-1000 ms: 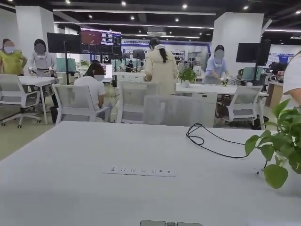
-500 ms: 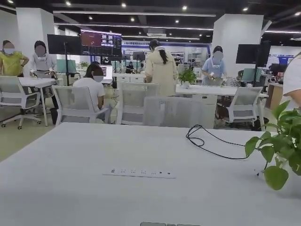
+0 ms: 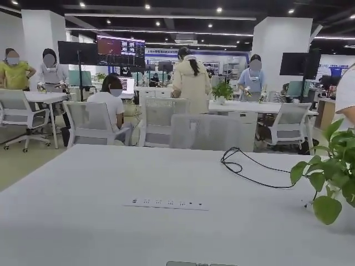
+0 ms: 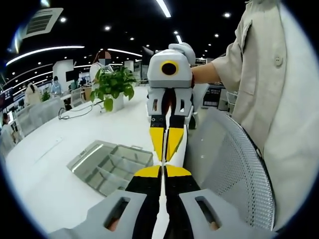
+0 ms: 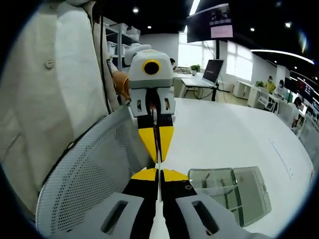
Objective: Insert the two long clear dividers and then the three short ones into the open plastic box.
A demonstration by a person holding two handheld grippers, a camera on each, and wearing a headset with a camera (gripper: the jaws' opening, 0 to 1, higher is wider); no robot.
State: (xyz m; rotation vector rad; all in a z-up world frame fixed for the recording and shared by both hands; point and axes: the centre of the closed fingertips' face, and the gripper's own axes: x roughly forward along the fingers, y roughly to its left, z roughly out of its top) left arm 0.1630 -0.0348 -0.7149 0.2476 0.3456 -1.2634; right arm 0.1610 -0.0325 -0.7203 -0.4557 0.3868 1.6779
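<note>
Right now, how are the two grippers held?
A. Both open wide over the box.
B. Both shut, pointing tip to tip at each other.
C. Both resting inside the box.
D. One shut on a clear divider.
B: in the left gripper view the left gripper is shut, and the right gripper, also shut and holding nothing, points its yellow tips straight at it.

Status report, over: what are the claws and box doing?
Left gripper, right gripper shut, tip to tip. Plastic box open, dividers seemingly in. Mesh chair alongside.
</note>
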